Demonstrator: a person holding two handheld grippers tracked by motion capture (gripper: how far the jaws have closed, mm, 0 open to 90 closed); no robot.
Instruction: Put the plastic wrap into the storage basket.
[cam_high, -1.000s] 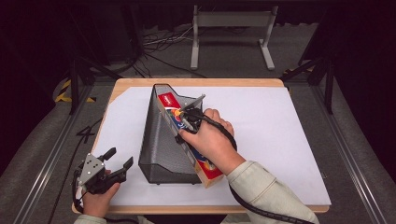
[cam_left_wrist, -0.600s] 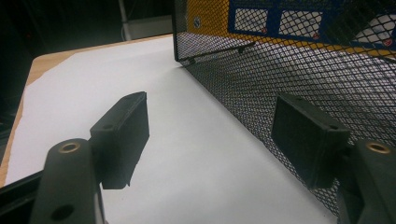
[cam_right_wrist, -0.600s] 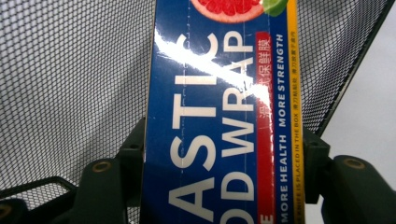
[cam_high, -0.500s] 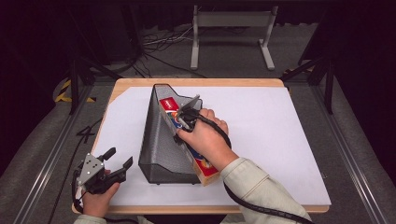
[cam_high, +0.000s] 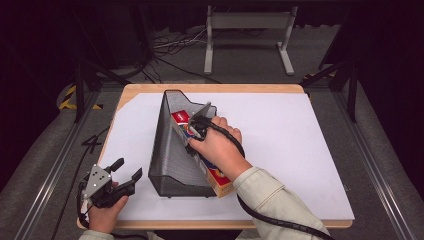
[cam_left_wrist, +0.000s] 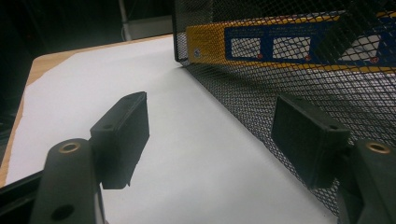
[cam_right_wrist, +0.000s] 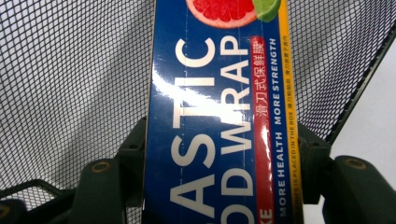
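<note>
A long blue and yellow plastic wrap box (cam_high: 216, 176) lies inside a black mesh file holder (cam_high: 172, 150) on the white mat; its near end sticks out at the holder's open front. My right gripper (cam_high: 196, 126) is shut on the box (cam_right_wrist: 219, 121), one jaw on each long side, over the holder. In the right gripper view the box's printed face runs between the jaws with the mesh (cam_right_wrist: 70, 84) behind it. My left gripper (cam_high: 125, 172) rests open at the mat's front left corner; in its own view the gripper (cam_left_wrist: 210, 135) has nothing between its pads and the holder's mesh wall (cam_left_wrist: 299, 65) lies to its right.
The white mat (cam_high: 300, 145) covers a wooden tabletop (cam_high: 235, 88). Dark floor, cables and a metal stand (cam_high: 247, 30) lie beyond the far edge. Rails run along both sides of the table.
My right hand has sunk a little and shifted toward the holder, bringing the box lower into it. The left gripper has stayed put.
</note>
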